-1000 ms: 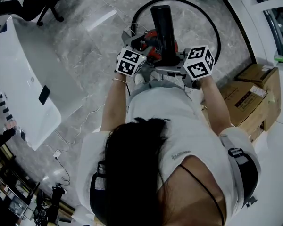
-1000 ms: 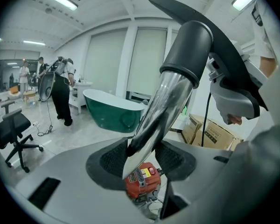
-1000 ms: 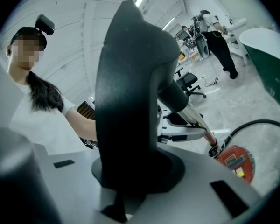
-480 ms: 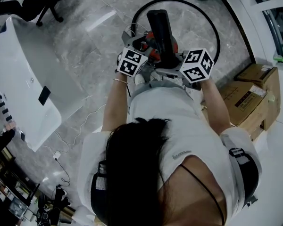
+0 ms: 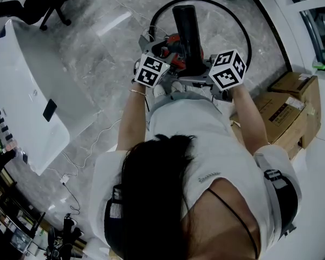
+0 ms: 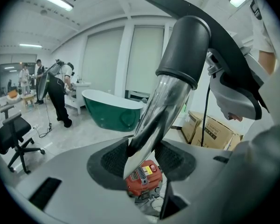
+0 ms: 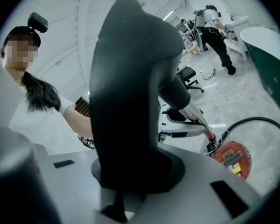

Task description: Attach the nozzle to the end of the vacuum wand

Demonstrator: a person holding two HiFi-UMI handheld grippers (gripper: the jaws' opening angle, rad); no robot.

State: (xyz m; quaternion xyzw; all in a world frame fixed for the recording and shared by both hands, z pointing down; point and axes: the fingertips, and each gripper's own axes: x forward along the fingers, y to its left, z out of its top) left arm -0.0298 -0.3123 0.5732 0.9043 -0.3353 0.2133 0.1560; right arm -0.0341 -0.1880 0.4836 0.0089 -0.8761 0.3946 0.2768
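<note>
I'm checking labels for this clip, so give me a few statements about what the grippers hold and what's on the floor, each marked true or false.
1. The left gripper grips the metal wand. True.
2. The right gripper is empty. False: it is shut on the black nozzle.
3. The vacuum body on the floor is blue. False: it is red.
4. Cardboard boxes stand at the person's right. True.
</note>
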